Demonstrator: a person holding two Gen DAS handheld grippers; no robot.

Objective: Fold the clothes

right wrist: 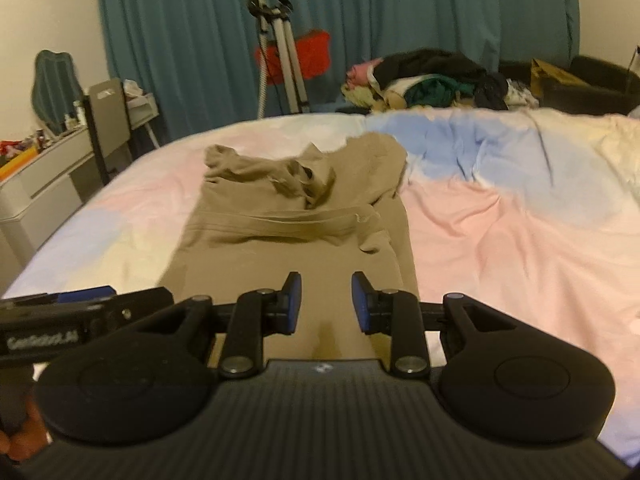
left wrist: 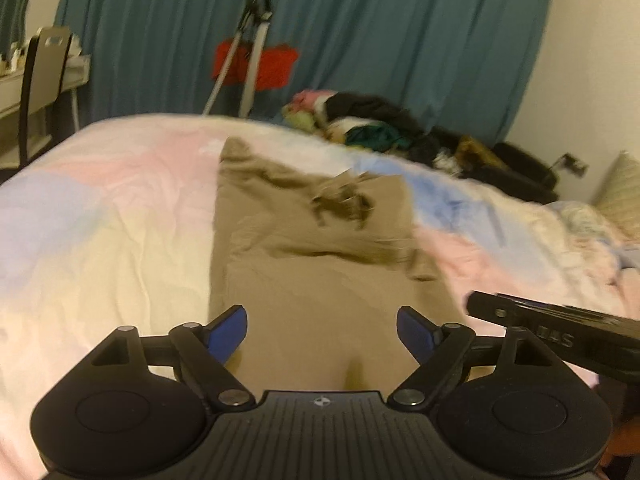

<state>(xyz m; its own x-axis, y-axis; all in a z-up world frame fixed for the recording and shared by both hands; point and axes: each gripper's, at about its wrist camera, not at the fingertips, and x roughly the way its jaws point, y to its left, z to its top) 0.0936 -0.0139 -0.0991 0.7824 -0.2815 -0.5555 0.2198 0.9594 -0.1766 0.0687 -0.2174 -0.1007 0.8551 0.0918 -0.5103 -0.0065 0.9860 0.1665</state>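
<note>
A tan garment (left wrist: 316,264) lies partly folded on the bed, its far end bunched and creased; it also shows in the right wrist view (right wrist: 296,216). My left gripper (left wrist: 322,332) is open and empty, hovering over the garment's near end. My right gripper (right wrist: 326,302) is open with a narrower gap, empty, above the same near end. The right gripper's body (left wrist: 560,332) shows at the right of the left wrist view, and the left gripper's body (right wrist: 60,320) at the left of the right wrist view.
The bed has a pastel pink, blue and cream cover (right wrist: 500,220). A pile of mixed clothes (right wrist: 432,80) lies at its far edge. Behind are teal curtains (right wrist: 400,8), a tripod stand (right wrist: 280,48) with a red cloth, and a desk with chair (right wrist: 104,128) at left.
</note>
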